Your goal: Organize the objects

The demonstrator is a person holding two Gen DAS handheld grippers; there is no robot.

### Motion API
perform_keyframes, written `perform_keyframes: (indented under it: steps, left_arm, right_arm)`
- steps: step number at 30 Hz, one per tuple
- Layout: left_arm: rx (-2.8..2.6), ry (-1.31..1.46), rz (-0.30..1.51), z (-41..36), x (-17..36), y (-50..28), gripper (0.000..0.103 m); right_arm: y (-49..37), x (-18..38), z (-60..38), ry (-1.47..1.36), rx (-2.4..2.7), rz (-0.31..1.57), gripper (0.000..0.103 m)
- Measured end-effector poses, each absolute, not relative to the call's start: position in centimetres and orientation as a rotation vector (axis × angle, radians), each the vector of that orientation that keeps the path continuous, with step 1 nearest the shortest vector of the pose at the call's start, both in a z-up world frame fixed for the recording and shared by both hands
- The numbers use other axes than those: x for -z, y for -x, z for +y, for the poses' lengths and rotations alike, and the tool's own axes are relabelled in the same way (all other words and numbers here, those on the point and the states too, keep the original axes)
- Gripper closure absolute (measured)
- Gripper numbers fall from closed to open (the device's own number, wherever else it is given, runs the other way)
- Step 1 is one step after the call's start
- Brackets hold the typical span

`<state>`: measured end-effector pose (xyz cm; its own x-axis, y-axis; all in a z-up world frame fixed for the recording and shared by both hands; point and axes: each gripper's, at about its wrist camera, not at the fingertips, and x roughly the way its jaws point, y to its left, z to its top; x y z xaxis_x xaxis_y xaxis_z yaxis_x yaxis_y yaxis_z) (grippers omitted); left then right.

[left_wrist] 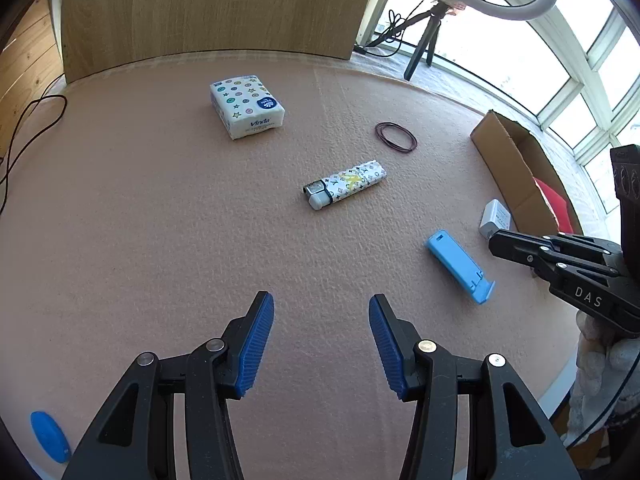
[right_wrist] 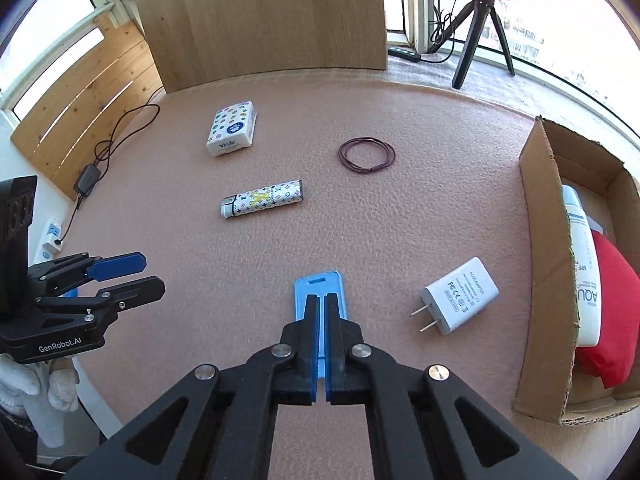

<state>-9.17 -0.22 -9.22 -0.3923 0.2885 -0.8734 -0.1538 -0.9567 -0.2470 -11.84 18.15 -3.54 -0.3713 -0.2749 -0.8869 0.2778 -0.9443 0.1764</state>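
On the pink table mat lie a patterned tissue pack (left_wrist: pixel 246 106) (right_wrist: pixel 232 128), a patterned lighter (left_wrist: pixel 344 184) (right_wrist: pixel 262 199), a dark loop of hair ties (left_wrist: pixel 396 138) (right_wrist: pixel 367 155), a flat light-blue holder (left_wrist: pixel 460 266) (right_wrist: pixel 320 282) and a white plug adapter (left_wrist: pixel 496 218) (right_wrist: pixel 460 294). My left gripper (left_wrist: pixel 320 298) (right_wrist: pixel 154 274) is open and holds nothing, well short of the lighter. My right gripper (right_wrist: pixel 322 300) (left_wrist: pixel 496 240) is shut with nothing in it and hovers over the blue holder, which lies flat beneath it.
An open cardboard box (right_wrist: pixel 548 240) (left_wrist: pixel 512 160) at the right edge holds a white bottle (right_wrist: pixel 584 272) and a red object (right_wrist: pixel 612 308). A wooden board (left_wrist: pixel 216 8) stands at the back, with a tripod (right_wrist: pixel 480 28) beside it. Cables (right_wrist: pixel 116 136) run at the left. A blue oval piece (left_wrist: pixel 48 436) lies near the front left edge.
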Motion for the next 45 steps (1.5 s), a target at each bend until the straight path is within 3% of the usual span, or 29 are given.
perform_keyframes:
  steps: [6,10,11,31,35,45]
  left_arm:
    - [-2.377,1.549,-0.164,2.2,9.4,9.9,0.05]
    - [-2.366,1.553,-0.15,2.9,9.5,10.0,0.05]
    - [-2.366,1.555,-0.151,2.8,9.5,9.9,0.05]
    - [-2.383,1.576,-0.228,1.3,10.2,9.5,0.05]
    - [-2.383,1.569,-0.227,1.3,10.1,9.4,0.05]
    - [-2.394,1.567,-0.231,0.8,9.9,9.1,0.05]
  right_arm:
    - [12.3,4.7,19.4,-1.565,2.245,-0.075,0.097]
    - [11.8,5.5,18.0,-1.573,2.191,0.012,0.066]
    - [11.9,5.9,17.6,-1.58,2.175,0.03,0.064]
    - [12.7,8.5,13.5,-1.657,2.084,0.477,0.065]
    - [12.6,8.4,13.3,-1.655,2.088,0.487,0.07]
    - [12.2,7.3,14.2,-1.631,2.134,0.438,0.07]
